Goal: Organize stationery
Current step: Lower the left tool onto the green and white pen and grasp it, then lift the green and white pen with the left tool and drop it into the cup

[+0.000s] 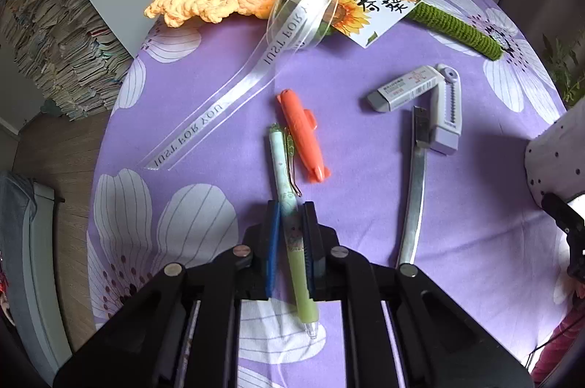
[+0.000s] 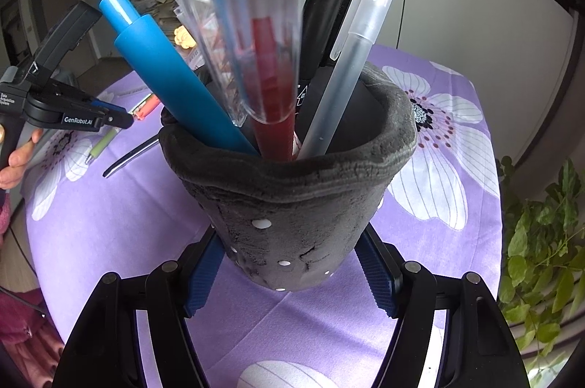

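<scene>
My left gripper [image 1: 291,234] is closed on the green pen [image 1: 290,205], its long axis running along the fingers, while the pen holder [image 2: 292,183], braced between my right gripper [image 2: 289,272] pads, stands to its right.

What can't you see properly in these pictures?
- Left wrist view: the green pen's middle is hidden between the left gripper's fingers.
- Right wrist view: the pens' lower ends are hidden inside the grey pen holder.
- Right wrist view: the clear ruler is blurred and cut off by the top edge.
</scene>
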